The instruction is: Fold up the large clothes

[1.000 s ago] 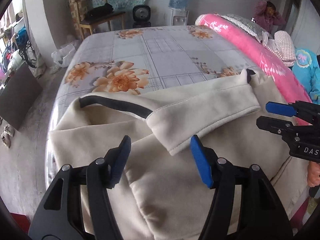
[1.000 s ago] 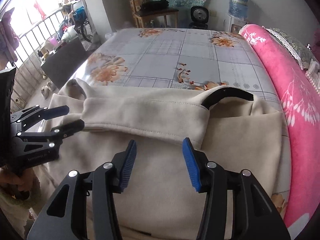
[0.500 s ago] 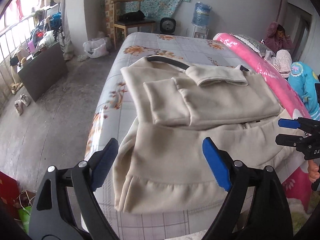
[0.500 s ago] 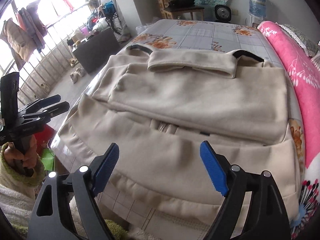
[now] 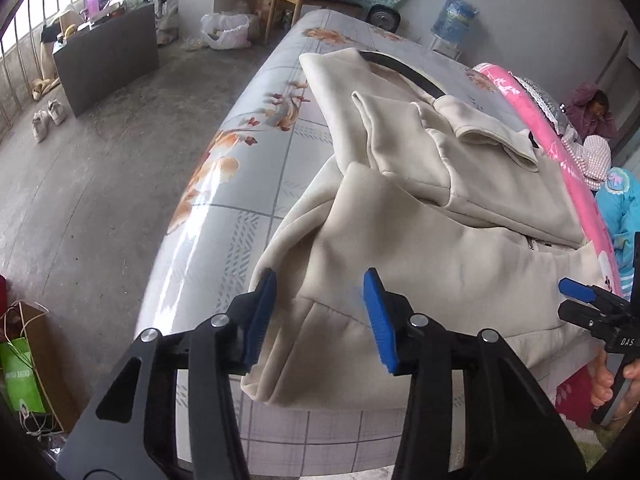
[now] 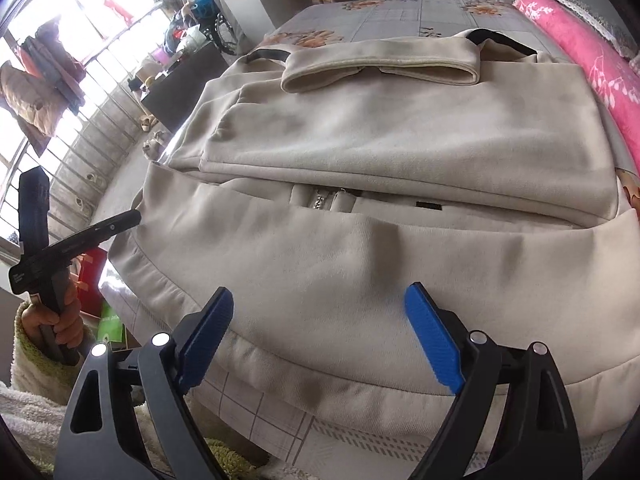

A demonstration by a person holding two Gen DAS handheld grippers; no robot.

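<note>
A cream jacket [image 5: 460,248] [image 6: 360,128] lies on the bed with its sleeves folded across the chest and its black collar trim at the far end. My left gripper [image 5: 320,316] hovers at the hem's left corner. Its jaws are closing with the cloth between the blue pads [image 5: 378,316], which do not press it. My right gripper [image 6: 320,340] hangs over the right part of the hem, jaws opening wide, nothing gripped. Each view also shows the other gripper: the right gripper [image 5: 580,300] at the edge of the left wrist view, the left gripper [image 6: 80,240] in a hand.
The bed [image 5: 248,184] has a grey floral sheet, and a pink blanket [image 6: 592,52] runs along its right side. On the floor to the left are a green bag [image 5: 20,376], a dark cabinet [image 5: 104,56] and shoes [image 5: 48,118]. A person [image 5: 592,112] sits at the far right.
Both grippers drew back from the folded sleeves to the hem at the bed's near edge. The left jaws widened, then narrowed around the hem corner. The right jaws widened.
</note>
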